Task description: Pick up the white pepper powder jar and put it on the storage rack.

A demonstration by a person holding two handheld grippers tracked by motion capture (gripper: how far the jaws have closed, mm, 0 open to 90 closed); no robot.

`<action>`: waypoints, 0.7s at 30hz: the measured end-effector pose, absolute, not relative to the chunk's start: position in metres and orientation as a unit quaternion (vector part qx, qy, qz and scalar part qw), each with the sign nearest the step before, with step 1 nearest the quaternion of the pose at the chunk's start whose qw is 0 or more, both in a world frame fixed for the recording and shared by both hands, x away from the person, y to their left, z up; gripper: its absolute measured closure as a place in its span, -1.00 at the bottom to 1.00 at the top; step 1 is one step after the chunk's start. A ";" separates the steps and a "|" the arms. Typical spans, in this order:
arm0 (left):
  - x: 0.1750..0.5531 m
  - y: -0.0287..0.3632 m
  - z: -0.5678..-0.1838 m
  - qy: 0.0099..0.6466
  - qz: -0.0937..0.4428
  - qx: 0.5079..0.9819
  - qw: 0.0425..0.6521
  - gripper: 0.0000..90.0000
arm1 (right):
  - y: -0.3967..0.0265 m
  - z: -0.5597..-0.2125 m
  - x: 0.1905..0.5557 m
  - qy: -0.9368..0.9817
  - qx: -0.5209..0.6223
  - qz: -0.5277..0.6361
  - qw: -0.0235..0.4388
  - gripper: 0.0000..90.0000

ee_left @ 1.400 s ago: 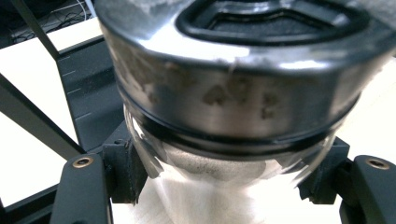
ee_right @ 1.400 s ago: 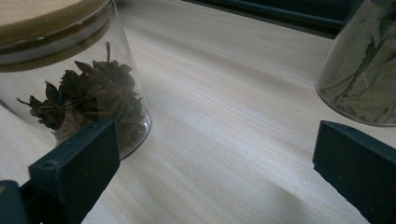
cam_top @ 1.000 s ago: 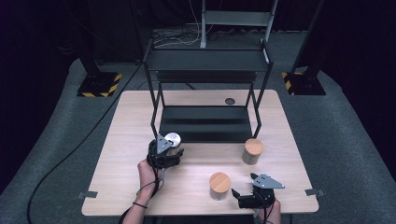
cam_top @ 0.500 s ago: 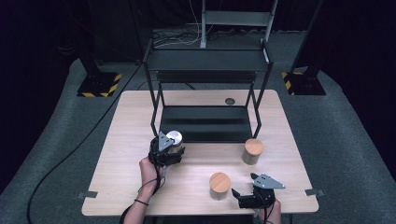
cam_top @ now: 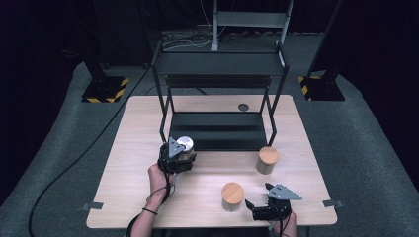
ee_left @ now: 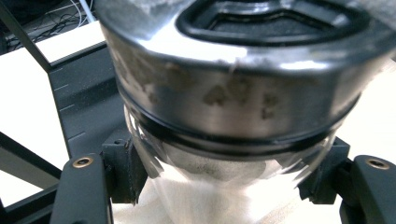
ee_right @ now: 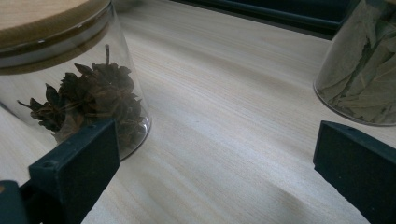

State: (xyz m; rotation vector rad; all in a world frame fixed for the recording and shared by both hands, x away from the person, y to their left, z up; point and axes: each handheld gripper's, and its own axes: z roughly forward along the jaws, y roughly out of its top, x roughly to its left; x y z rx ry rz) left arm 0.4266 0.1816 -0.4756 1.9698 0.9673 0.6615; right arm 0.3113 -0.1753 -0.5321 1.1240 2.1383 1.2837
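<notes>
Pale wood table (cam_top: 138, 197) seen from above, with a black metal two-level rack (cam_top: 220, 94) standing at its far half and dark floor all round. A small dark round hole (cam_top: 243, 107) sits in the tabletop near the rack's far right leg.

At the left, a person's left hand (cam_top: 157, 178) holds the left gripper (cam_top: 174, 157) just in front of the rack's lower shelf. Its two black jaws are closed against the clear glass sides of a jar with a silver metal lid (cam_top: 185, 144). In the left gripper view that metal-lidded jar (ee_left: 233, 98) looms very close, its lid showing a black ring and a dark recessed top, with a jaw pressed on each side of the glass below the lid.

At the near right edge of the table, the right gripper (cam_top: 257, 206) lies low with its jaws spread wide and nothing between them. Just to its left stands a glass jar with a wooden lid (cam_top: 232, 196); the right gripper view shows this jar (ee_right: 79, 88) holding dark star-shaped spice pods, beside the left jaw but not gripped.

A second wooden-lidded jar (cam_top: 267, 159) stands farther back, by the rack's front right leg. In the right gripper view it (ee_right: 362, 65) holds pale green dried leaves
</notes>
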 end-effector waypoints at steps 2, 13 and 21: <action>0.428 0.181 -0.475 0.384 0.264 0.783 0.411 -0.33 | -0.175 -0.532 0.311 0.766 0.402 0.459 0.202 -1.00; 0.434 0.176 -0.474 0.382 0.263 0.786 0.408 -0.33 | -0.175 -0.532 0.312 0.767 0.402 0.457 0.201 -1.00; 0.438 0.172 -0.475 0.381 0.261 0.788 0.406 -0.33 | -0.175 -0.532 0.312 0.768 0.401 0.457 0.201 -1.00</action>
